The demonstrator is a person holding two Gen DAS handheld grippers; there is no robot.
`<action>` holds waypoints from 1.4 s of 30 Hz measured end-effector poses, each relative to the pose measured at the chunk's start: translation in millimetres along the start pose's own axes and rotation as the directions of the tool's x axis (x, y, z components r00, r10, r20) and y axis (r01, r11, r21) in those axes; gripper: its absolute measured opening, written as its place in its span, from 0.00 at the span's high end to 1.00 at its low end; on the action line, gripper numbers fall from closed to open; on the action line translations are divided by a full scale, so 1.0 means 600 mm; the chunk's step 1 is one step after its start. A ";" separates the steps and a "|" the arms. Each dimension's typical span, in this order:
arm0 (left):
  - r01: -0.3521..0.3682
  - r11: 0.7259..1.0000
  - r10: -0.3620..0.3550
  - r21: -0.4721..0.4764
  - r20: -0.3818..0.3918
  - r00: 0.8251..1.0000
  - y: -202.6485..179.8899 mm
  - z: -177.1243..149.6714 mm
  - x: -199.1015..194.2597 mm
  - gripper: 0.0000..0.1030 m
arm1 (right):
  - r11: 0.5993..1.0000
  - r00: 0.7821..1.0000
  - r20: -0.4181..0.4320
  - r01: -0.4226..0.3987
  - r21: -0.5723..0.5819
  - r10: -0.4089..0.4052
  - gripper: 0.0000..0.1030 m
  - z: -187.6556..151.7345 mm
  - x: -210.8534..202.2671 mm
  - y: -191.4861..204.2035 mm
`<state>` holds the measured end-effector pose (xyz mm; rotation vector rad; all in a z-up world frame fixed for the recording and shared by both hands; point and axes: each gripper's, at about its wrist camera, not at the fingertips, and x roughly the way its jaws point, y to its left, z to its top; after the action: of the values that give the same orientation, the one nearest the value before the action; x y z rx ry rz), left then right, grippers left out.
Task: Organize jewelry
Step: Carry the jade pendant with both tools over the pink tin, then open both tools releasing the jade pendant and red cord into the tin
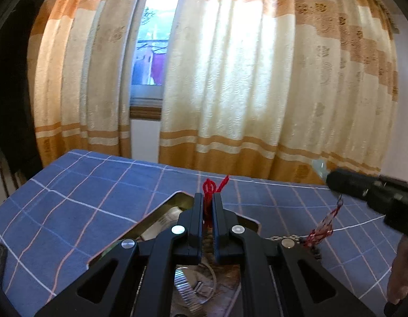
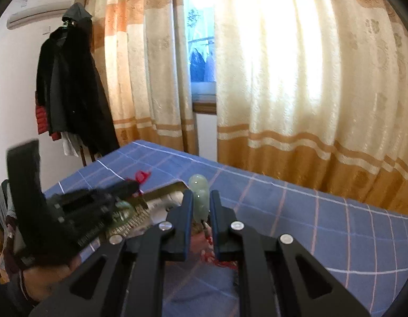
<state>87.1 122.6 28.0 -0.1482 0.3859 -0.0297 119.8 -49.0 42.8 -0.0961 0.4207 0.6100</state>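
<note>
Tin box (image 1: 174, 198) largely hidden behind black fingers, left gripper (image 1: 207, 198) clamped on red cord (image 1: 209, 187), right gripper (image 2: 200, 198) raised, pinching pale jade pendant (image 2: 198, 185), tassel (image 1: 322, 227) blurred

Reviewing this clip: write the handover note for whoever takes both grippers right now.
Left gripper: shut on the red cord, held over the open tin.
Right gripper: shut on the pale green jade pendant, raised above the blue checked cloth; a red tassel hangs under it.
The cord and pendant look like two ends of one piece, though the link is not visible.
Tin already holds a metal watch band and other bits.
Done: piece lifted.
Left: probably lower it into the tin, then release both jaws.
</note>
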 end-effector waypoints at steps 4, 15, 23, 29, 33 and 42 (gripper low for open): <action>-0.042 0.999 0.042 -0.019 -0.024 0.999 0.016 -0.002 0.010 0.95 | 1.000 0.999 0.019 -0.030 -0.006 0.030 0.86 0.020 0.018 0.020; -0.098 0.994 0.093 -0.041 -0.117 0.989 0.045 -0.014 0.038 0.95 | 0.994 0.994 0.011 -0.107 0.020 0.107 0.86 0.021 0.088 0.053; -0.110 0.993 0.101 -0.040 -0.182 0.978 0.050 -0.022 0.057 0.95 | 0.992 0.990 -0.067 -0.119 0.035 0.121 0.86 -0.017 0.134 0.055; -0.103 0.994 0.090 -0.048 -0.225 0.970 0.052 -0.030 0.067 0.94 | 0.993 0.986 -0.125 -0.109 0.038 0.113 0.86 -0.036 0.152 0.051; -0.110 0.992 0.094 -0.057 -0.226 0.970 0.053 -0.028 0.067 0.87 | 0.992 0.979 -0.160 -0.119 0.043 0.124 0.85 -0.046 0.165 0.051; -0.170 0.979 0.146 -0.111 -0.195 0.970 0.071 -0.025 0.059 0.31 | 0.988 0.983 -0.136 -0.111 0.111 0.126 0.51 -0.047 0.150 0.014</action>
<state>114.1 160.6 -5.0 -0.2409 0.5860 0.1397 171.2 0.0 -19.5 -0.0156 0.5988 0.6999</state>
